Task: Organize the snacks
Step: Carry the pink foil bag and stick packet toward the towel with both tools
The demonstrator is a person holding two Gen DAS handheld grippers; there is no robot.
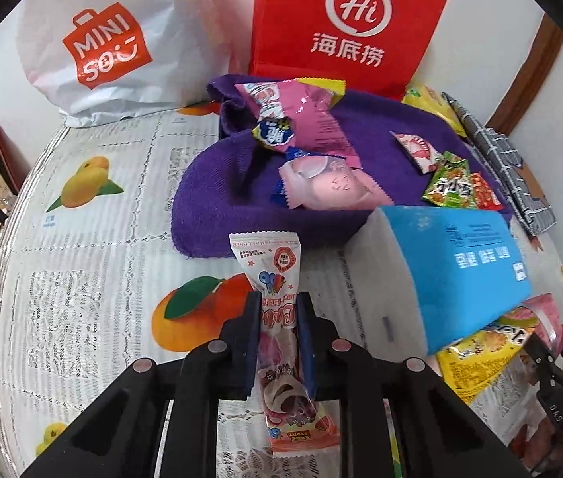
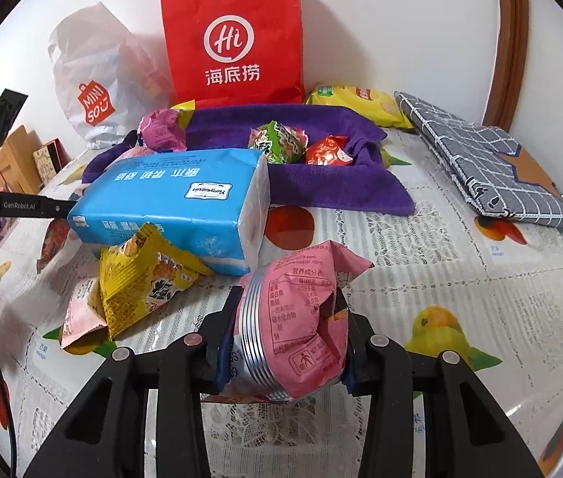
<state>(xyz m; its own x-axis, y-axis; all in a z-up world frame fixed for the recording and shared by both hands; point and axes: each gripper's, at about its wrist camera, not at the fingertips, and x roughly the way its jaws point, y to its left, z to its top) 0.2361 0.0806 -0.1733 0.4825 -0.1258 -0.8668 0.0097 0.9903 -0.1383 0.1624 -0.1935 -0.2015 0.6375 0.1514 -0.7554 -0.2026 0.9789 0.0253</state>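
White wall behind; tabletop [image 2: 460,279] under a lace-pattern plastic cover printed with fruit. Landmark: blue plastic tissue pack [image 2: 170,203], lying mid-table.

- My left claw [image 1: 279,306], on the near left of the tissue pack: jaws pressed onto a long white-and-pink strawberry snack stick wrapper [image 1: 277,318], pinched at mid-length, both ends sticking out.
- My right claw [image 2: 287,318], on the near side of the tissue pack: pinching a puffy pink-and-silver snack bag [image 2: 293,318], lifted clear of the cover.
- Yellow crinkled snack packet [image 2: 142,279] leans against the tissue pack's near side, touching it.
- Purple cloth towel [image 1: 210,199] just behind the tissue pack, carrying pink, green and red packets.
- Red paper carrier bag [image 2: 233,36] stands behind the towel at the wall; white plastic shopping bag [image 2: 94,79] to its left.
- Grey checked folded cloth [image 2: 480,159] well right of the tissue pack.
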